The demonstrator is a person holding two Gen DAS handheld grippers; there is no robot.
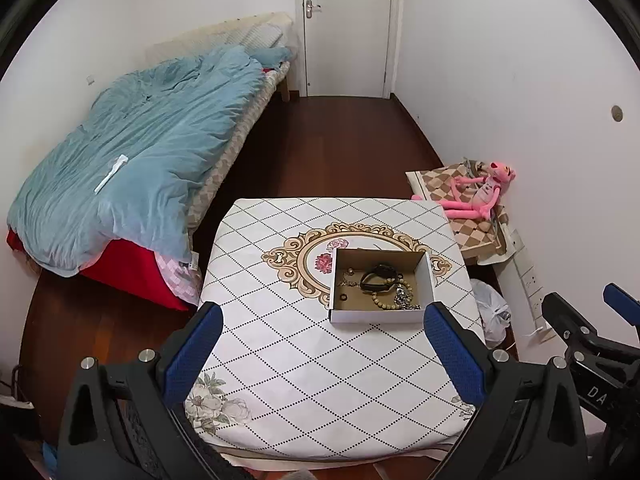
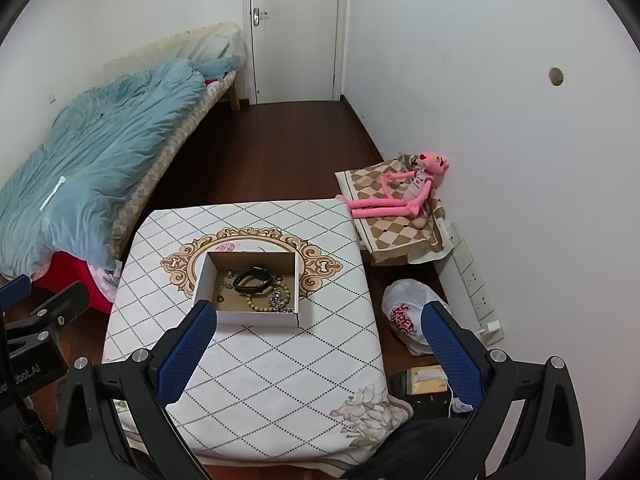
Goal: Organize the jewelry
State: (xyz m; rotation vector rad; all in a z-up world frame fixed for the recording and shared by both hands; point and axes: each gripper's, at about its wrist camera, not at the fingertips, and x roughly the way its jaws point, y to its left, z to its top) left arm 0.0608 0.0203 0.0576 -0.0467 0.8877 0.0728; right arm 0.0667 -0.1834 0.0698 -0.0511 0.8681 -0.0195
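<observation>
Apparently the sorting is nearly or wholly done: the cardboard box (image 1: 380,286) at the centre of the table (image 1: 280,360) already holds a black watch (image 1: 378,276), a beaded bracelet (image 2: 266,300), a silvery chain (image 1: 404,296) and a small ring (image 1: 342,298), with nothing loose on the cloth. The left gripper (image 1: 320,356) and right gripper (image 2: 316,354) both hang above the table's near edge, fingers spread wide, empty.
</observation>
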